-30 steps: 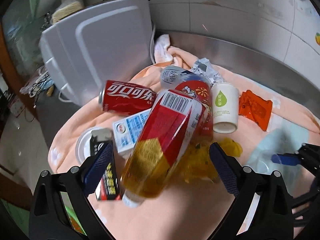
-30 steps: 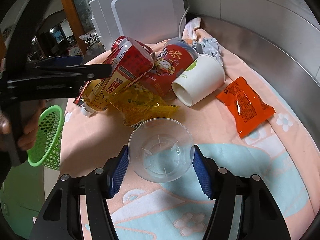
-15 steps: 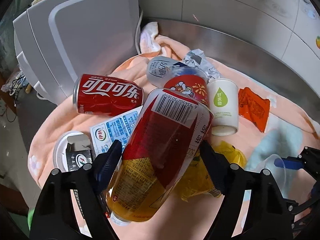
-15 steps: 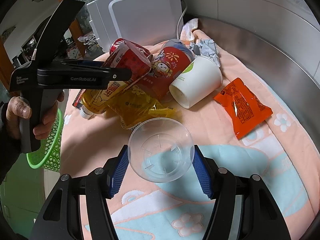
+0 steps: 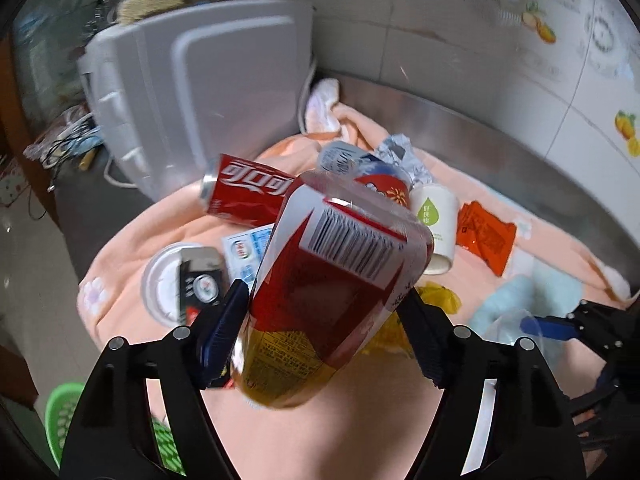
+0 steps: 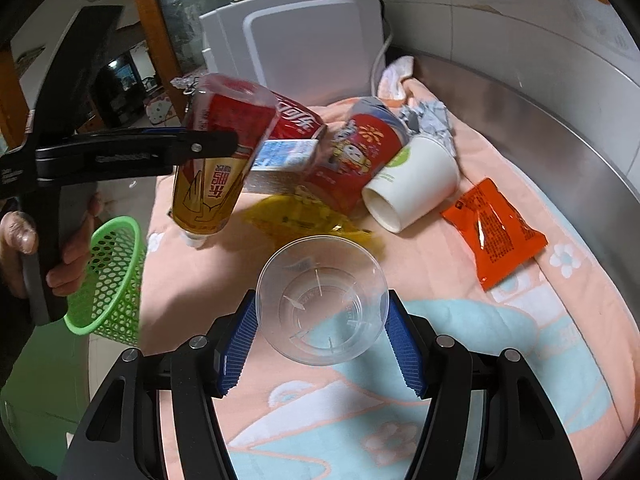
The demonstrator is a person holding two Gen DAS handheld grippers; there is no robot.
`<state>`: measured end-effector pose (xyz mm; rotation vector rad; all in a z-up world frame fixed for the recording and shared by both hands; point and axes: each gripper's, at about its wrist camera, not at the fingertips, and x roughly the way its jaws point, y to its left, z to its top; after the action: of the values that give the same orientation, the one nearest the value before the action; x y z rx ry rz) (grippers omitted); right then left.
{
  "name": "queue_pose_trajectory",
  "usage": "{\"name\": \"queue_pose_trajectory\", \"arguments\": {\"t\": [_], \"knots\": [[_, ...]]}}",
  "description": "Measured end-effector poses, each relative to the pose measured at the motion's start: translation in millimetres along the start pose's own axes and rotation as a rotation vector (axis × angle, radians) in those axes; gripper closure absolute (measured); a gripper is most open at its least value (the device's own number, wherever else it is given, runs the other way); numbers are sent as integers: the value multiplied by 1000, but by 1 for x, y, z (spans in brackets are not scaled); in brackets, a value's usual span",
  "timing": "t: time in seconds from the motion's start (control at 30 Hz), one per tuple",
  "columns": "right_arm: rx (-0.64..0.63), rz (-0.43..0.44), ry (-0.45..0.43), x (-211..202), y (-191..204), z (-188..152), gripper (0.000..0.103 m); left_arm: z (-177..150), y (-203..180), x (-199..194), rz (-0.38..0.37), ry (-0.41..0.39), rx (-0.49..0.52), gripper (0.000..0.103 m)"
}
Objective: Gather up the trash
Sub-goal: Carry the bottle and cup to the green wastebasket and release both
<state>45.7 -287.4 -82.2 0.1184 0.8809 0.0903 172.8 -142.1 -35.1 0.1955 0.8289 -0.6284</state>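
The left hand-held gripper (image 5: 324, 332) has just been closing its jaws and now clamps a tea bottle (image 5: 332, 292) across its red-and-yellow label, a pad pressed to each side. In the right wrist view the bottle (image 6: 218, 160) hangs clear of the peach blanket (image 6: 460, 248), tilted steeply, its white cap lowest and its base highest and turned away toward the white appliance (image 6: 304, 44). The bottle's long axis thus runs along the gripper's pointing line, not across it. The green mesh basket (image 6: 108, 280) sits below and to the left of the bottle in that view, beside the hand (image 6: 60, 252) on the gripper's handle and past the blanket's edge, so the left side is plainly the nearer to it. I judge the coming move to be a short carry toward that basket, cap leading. The right hand-held gripper (image 6: 320, 344) grips a clear plastic cup (image 6: 322, 300) at its rim, mouth facing the camera, over the blanket's blue patch. A cola can (image 5: 248, 192), a paper cup (image 5: 434, 228) and an orange packet (image 5: 486, 234) lie uncollected on the blanket.
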Motion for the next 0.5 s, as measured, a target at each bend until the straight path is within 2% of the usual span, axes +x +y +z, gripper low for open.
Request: {"name": "queue_pose_trajectory", "arguments": {"t": [0.2, 0.5], "knots": [[-50, 48, -22, -5, 26, 6, 43, -19, 27, -53, 49, -65, -88, 32], [-166, 144, -28, 1, 80, 18, 43, -63, 80, -136, 204, -151, -227, 32]]}}
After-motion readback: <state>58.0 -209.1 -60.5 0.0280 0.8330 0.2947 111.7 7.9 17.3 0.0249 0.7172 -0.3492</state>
